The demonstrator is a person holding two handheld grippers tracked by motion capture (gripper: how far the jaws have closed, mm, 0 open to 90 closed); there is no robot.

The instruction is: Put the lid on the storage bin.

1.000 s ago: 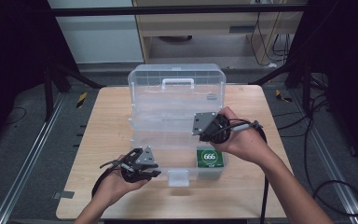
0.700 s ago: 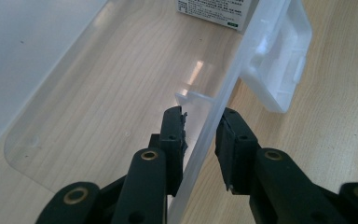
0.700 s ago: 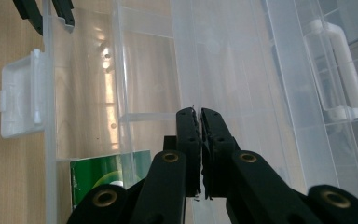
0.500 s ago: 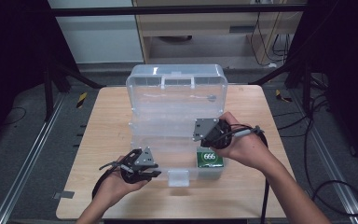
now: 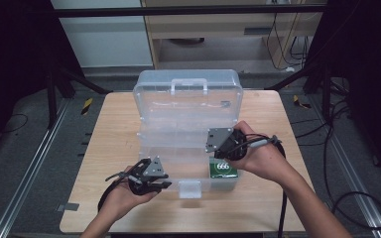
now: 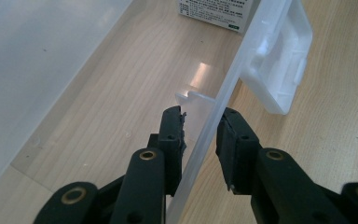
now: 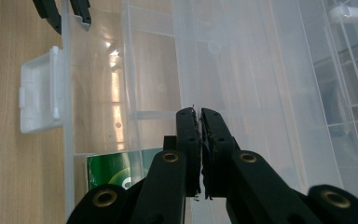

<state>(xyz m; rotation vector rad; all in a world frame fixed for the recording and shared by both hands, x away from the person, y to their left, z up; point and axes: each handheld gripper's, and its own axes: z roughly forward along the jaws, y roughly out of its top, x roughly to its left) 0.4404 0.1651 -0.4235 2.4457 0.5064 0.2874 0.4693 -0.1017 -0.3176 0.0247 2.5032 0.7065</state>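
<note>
A clear plastic tiered toolbox (image 5: 186,99) stands open on the wooden table (image 5: 109,129). My left gripper (image 5: 166,179) (image 6: 200,126) straddles the box's front wall (image 6: 214,116) beside the white latch (image 5: 189,188) (image 6: 279,65), one jaw inside and one outside, pressed on it. The right gripper (image 5: 209,146) (image 7: 196,114) is shut on the thin edge of a fold-out tray (image 7: 186,56). A green carton marked 666 (image 5: 223,168) (image 7: 116,170) lies in the bottom compartment under the right hand. The left gripper's tips (image 7: 67,11) also straddle the wall in the right gripper view.
The raised lid with its handle (image 5: 188,84) stands at the back of the box. Bare table lies to the left and right of the box. Black frame legs, cables and a shelf unit (image 5: 213,34) surround the table on the floor.
The right gripper has drawn the tray slightly toward the front and left, and the lid has dropped a little. The left gripper has stayed on the front wall.
</note>
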